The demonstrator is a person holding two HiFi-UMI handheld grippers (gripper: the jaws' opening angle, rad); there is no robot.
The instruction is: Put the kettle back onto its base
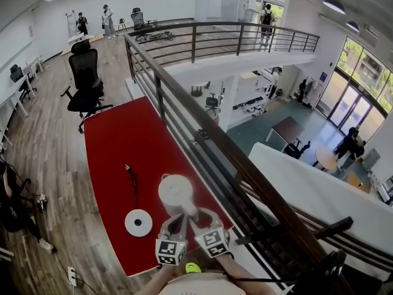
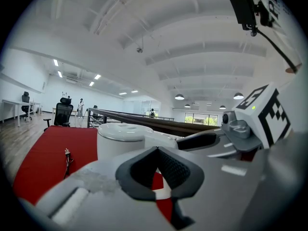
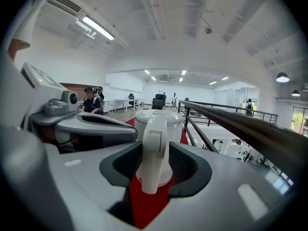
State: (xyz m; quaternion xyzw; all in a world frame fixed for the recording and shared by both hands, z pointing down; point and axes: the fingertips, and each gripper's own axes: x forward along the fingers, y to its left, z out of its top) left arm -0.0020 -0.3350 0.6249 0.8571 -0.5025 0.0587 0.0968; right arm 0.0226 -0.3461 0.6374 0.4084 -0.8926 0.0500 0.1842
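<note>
My kettle (image 1: pixel 177 192) is smooth, glossy white plastic, its base (image 1: pixel 138 222) left of the kettle looks the same white plastic, the table (image 1: pixel 116 140) under the kettle is matt red, and my right gripper (image 3: pixel 155 153) next to the kettle is matt grey plastic with textured dark rubbery pads (image 3: pixel 127 162)

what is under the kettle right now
The kettle stands directly on the red table, not on its base, which lies bare beside it. The kettle's body covers its own underside and the contact patch.
</note>
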